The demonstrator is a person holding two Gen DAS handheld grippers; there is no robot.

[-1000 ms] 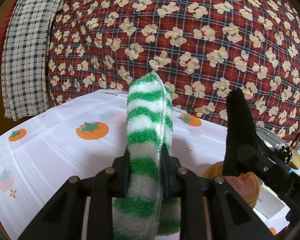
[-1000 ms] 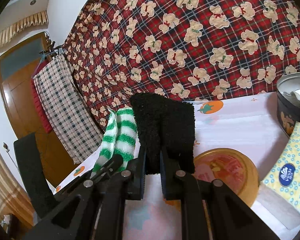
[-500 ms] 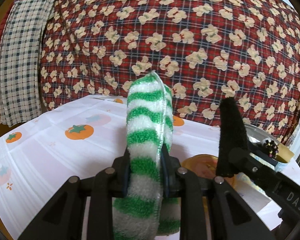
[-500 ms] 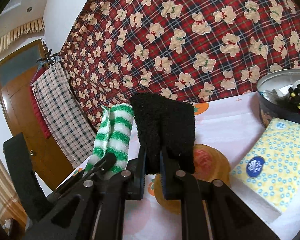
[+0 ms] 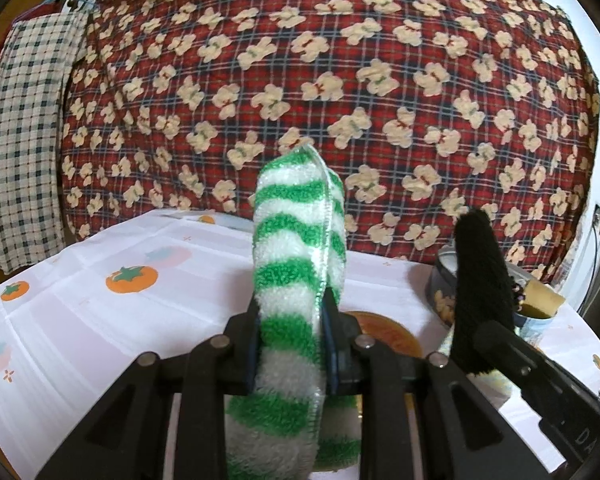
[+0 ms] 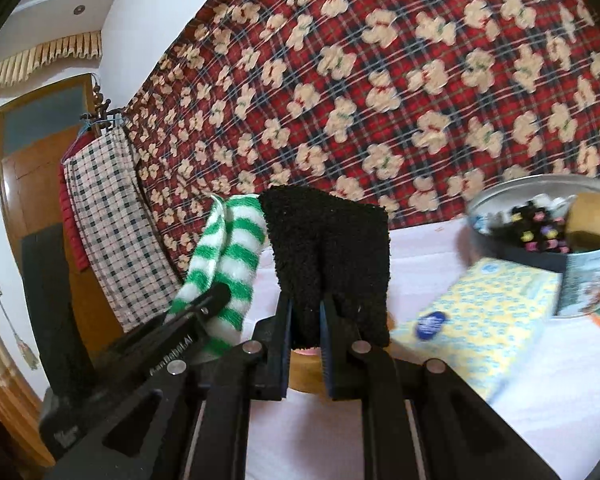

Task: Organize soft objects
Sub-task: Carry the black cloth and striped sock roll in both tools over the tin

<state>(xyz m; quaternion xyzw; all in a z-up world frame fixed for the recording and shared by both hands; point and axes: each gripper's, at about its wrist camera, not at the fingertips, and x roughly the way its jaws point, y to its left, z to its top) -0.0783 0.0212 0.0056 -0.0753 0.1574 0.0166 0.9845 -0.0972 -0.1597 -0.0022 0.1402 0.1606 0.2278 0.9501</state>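
Gripper [image 5: 290, 336] around striped sock [image 5: 296, 248]

Left claw [image 5: 290, 344] and right claw [image 6: 305, 346]: matte black plastic, silver round screws, blue finger pads, faint embossed lettering.

Soft, even daylight fills both views, with no hard shadows or glare. Fisheye bending curves the edges into dark corners. In the right wrist view, the yellow tissue pack [image 6: 484, 316] and round tin [image 6: 548, 240] smear with motion blur.
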